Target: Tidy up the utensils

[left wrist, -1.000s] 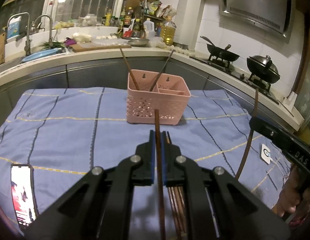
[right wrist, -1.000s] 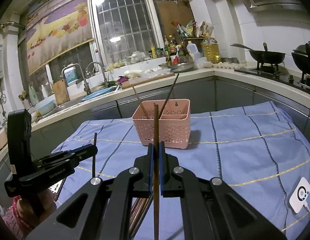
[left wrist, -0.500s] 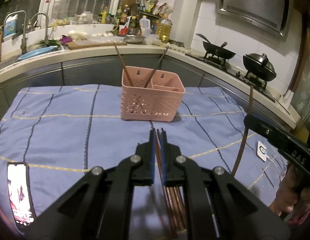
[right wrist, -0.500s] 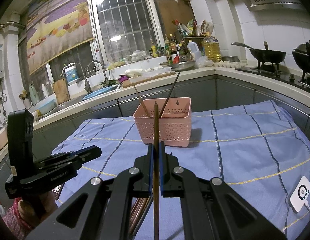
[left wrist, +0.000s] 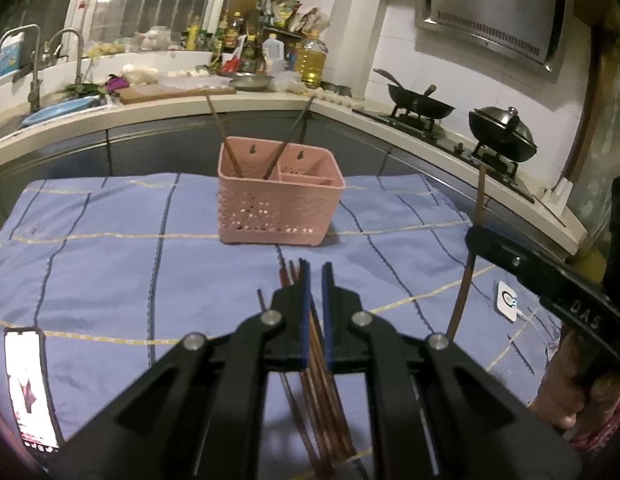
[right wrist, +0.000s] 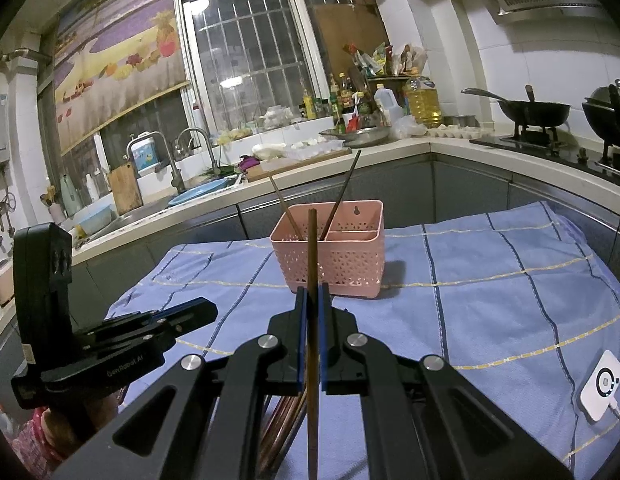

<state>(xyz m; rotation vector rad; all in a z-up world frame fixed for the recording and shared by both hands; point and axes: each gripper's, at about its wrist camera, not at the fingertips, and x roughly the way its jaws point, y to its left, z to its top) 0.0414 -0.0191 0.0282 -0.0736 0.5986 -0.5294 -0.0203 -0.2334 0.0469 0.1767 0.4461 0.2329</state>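
Note:
A pink slotted basket [left wrist: 278,204] [right wrist: 342,256] stands on the blue cloth, with two brown chopsticks [left wrist: 220,128] leaning out of its left compartment. My right gripper [right wrist: 313,292] is shut on one chopstick [right wrist: 312,248] held upright; the left wrist view shows that gripper [left wrist: 478,236] at the right. A pile of chopsticks [left wrist: 322,400] [right wrist: 282,420] lies on the cloth under both grippers. My left gripper [left wrist: 315,270] [right wrist: 206,308] hovers just over the pile, shut to a thin slit. No chopstick rises above its jaws; pile chopsticks show through the slit.
A lit phone [left wrist: 28,384] lies at the cloth's near left. A white puck with a cable [left wrist: 508,300] [right wrist: 602,384] sits at the right. Behind runs a counter with a sink, bottles, a wok [left wrist: 422,106] and a lidded pot [left wrist: 502,128].
The chopstick that stood up from my left gripper a second ago no longer shows above its jaws. The right gripper and its chopstick have kept still.

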